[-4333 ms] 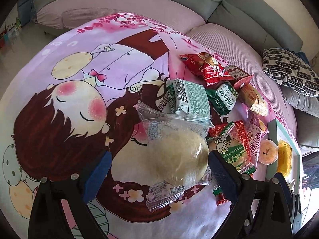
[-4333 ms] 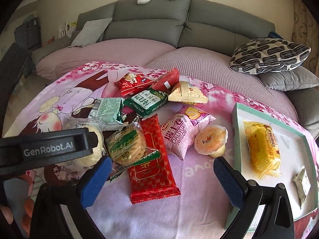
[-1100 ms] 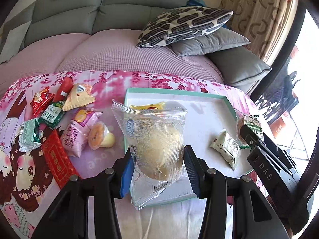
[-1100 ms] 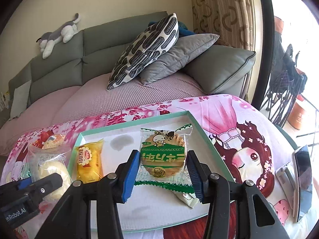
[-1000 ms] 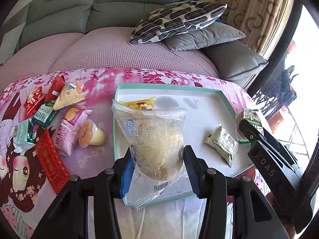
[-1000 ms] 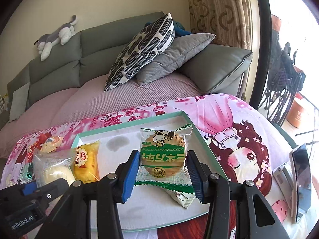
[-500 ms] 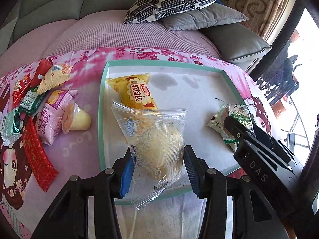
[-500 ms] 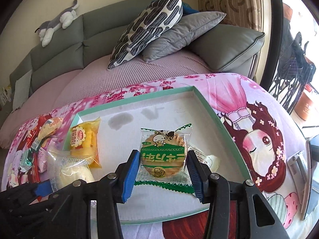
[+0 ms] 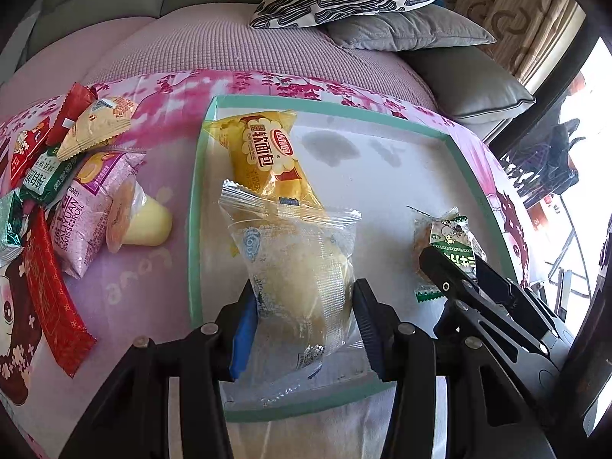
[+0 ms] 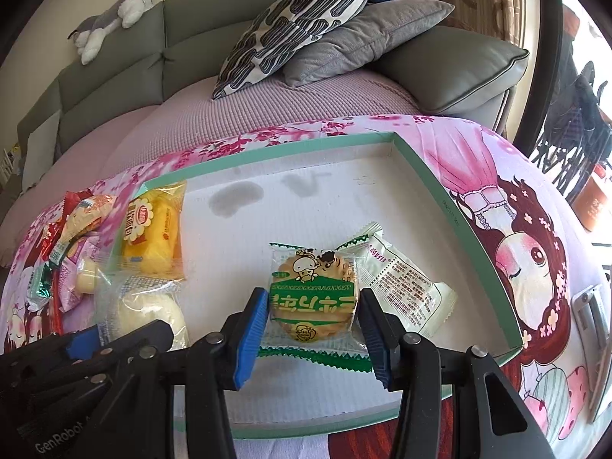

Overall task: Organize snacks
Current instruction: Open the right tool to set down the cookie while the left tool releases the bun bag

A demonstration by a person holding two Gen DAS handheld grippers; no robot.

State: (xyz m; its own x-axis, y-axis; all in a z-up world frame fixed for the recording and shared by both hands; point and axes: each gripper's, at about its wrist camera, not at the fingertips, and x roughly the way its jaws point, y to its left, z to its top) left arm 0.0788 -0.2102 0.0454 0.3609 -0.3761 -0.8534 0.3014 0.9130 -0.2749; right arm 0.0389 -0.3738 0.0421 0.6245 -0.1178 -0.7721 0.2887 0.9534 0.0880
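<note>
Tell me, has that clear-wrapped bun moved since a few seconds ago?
Yes. The clear-wrapped bun, clamped in the left gripper, went from the cartoon blanket to over the green-rimmed tray.

A patterned pillow (image 10: 294, 19) lies on a grey cushion (image 10: 367, 34) at twelve o'clock; a plush toy (image 10: 111, 11) tops the sofa (image 10: 114, 72) at ten.

- Table under a pink cartoon-girl cloth (image 9: 160, 352).
- Green-rimmed white shallow tray (image 9: 195, 206) lies on it.
- Left of the tray: yellow jelly cup (image 9: 139, 222), pink swiss-roll packet (image 9: 82, 206), red flat wrapper (image 9: 53, 298).
</note>
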